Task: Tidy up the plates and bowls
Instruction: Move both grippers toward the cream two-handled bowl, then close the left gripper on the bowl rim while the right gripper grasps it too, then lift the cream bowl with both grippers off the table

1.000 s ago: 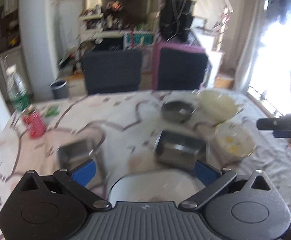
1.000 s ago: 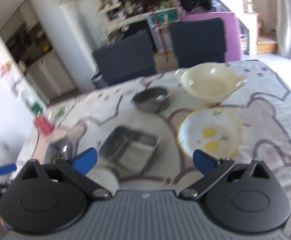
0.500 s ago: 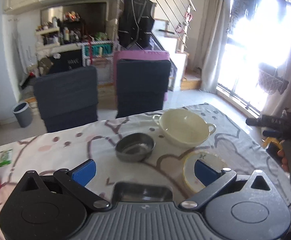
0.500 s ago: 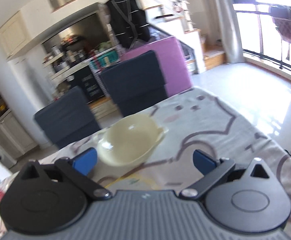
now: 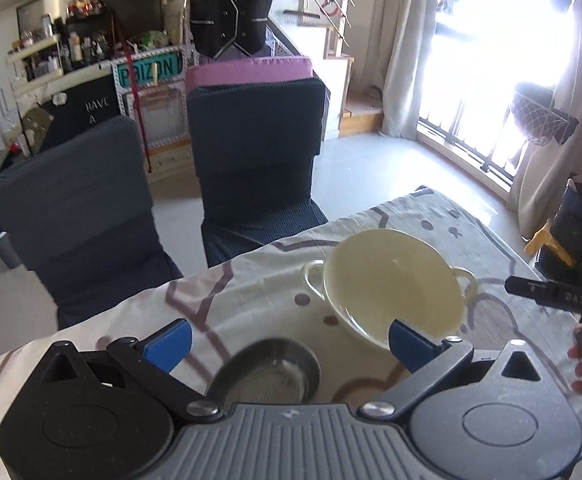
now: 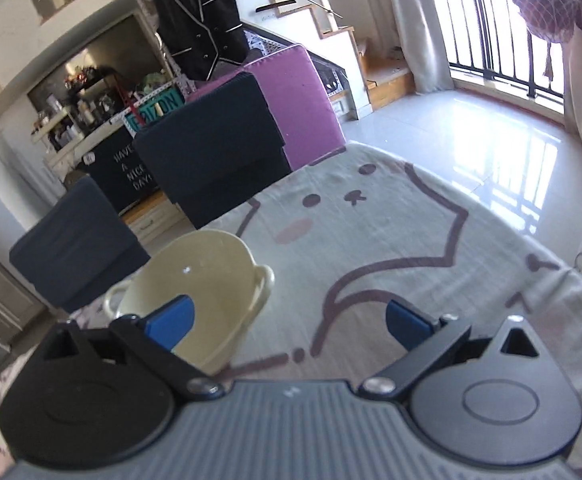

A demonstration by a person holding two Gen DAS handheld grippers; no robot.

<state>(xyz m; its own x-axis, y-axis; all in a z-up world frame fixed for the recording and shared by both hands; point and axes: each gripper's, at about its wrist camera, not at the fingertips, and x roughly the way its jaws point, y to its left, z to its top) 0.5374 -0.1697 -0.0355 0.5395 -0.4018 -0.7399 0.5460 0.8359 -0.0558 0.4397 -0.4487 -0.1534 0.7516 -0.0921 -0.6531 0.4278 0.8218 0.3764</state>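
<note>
A cream two-handled bowl (image 5: 391, 284) stands on the patterned tablecloth near the table's far edge; it also shows in the right wrist view (image 6: 207, 280). A small steel bowl (image 5: 269, 372) sits just in front of my left gripper (image 5: 289, 340), between its open blue fingertips. My left gripper is empty. My right gripper (image 6: 287, 320) is open and empty above the cloth, its left fingertip over the cream bowl's near side. Its black body also shows at the right edge of the left wrist view (image 5: 559, 298).
Two dark chairs (image 5: 251, 152) stand behind the table's far edge, with a purple cushion behind one. The tablecloth (image 6: 391, 240) stretches right toward the table's far right corner. A bright window (image 5: 503, 52) and a bag on the floor lie to the right.
Both grippers have risen and swung toward the table's far right. The square steel tray, the flowered plate and the red can have dropped out of view; the cream bowl is now nearer.
</note>
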